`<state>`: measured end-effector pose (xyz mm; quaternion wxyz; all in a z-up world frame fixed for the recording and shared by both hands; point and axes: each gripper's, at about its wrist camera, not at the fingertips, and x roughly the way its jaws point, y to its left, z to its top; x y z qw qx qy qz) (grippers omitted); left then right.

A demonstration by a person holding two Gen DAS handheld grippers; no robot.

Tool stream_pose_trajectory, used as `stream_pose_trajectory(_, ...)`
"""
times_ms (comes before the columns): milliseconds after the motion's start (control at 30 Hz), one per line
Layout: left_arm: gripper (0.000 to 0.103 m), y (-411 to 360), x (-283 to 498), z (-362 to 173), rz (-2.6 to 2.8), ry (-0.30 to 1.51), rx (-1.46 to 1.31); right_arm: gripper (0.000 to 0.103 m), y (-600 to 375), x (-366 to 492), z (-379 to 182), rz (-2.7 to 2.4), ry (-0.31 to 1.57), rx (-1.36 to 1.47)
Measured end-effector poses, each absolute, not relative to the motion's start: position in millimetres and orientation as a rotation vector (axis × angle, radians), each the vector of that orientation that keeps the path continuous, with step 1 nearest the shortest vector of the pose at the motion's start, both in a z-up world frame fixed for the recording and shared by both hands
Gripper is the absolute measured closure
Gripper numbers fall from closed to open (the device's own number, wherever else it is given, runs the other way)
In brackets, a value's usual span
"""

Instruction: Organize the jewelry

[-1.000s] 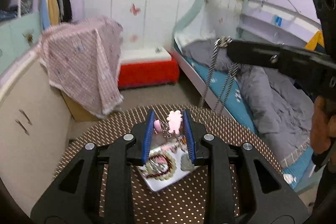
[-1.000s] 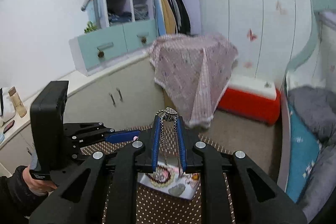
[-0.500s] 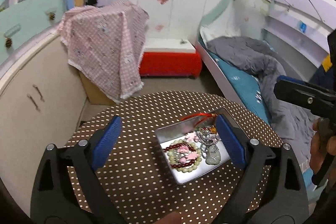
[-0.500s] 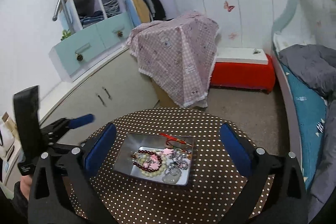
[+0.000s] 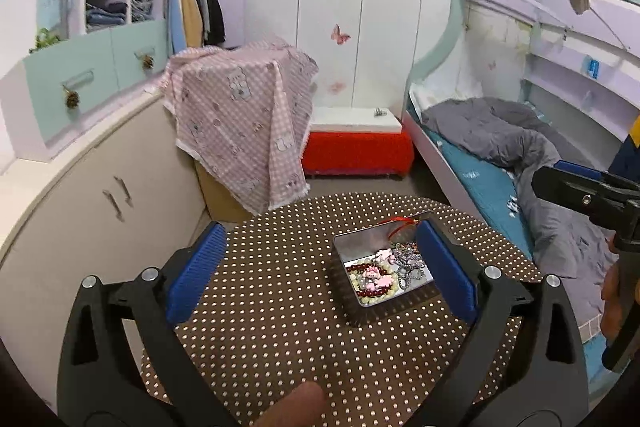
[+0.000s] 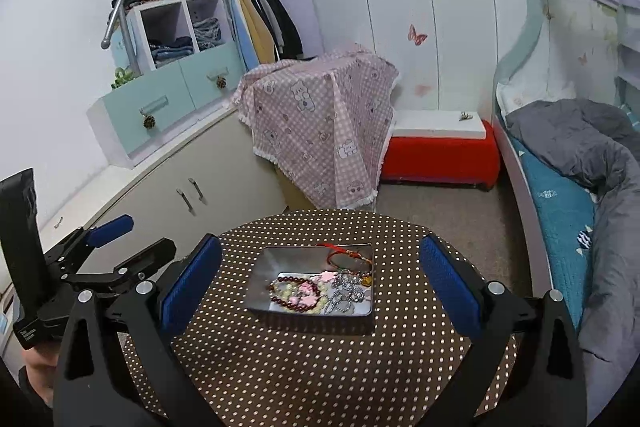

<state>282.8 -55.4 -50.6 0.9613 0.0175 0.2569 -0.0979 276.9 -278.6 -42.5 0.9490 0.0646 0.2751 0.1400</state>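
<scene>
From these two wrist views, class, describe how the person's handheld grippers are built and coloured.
Both the left gripper and right gripper have matte black angular arms with triangular cut-outs, silver bolts and ribbed blue pads. A dark sleeve shows.

A shallow rectangular metal tin (image 6: 280,259) was seen lying flat and open on the brown, white-dotted surface (image 6: 304,355). The jewelry was heaped in its nearer half: a dark red bead bracelet (image 6: 294,293) beside pale beads, pink charms (image 6: 326,277), a tangled silver chain (image 6: 346,293), and a red cord (image 6: 344,254) draped towards the far wall.
</scene>
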Motion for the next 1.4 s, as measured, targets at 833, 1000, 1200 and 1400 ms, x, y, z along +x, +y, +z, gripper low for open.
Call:
stream_pose_trajectory(833,0.006,-42,63,16,-0.061,0.183,0.079,0.008,-248,64,-2,0.113,0.303,0.102)
stream_pose_trajectory(1000,0.006,-37,38,20,-0.035,0.148,0.075,0.008,-241,39,-6,0.09,0.274,0.087)
stream_pose_trajectory(1200,0.006,-32,26,16,-0.031,0.17,0.051,0.008,-229,26,-7,0.064,0.255,0.033)
stream_pose_trajectory(1400,0.006,-26,19,15,-0.019,0.176,0.031,0.008,-223,18,-9,0.059,0.246,0.016)
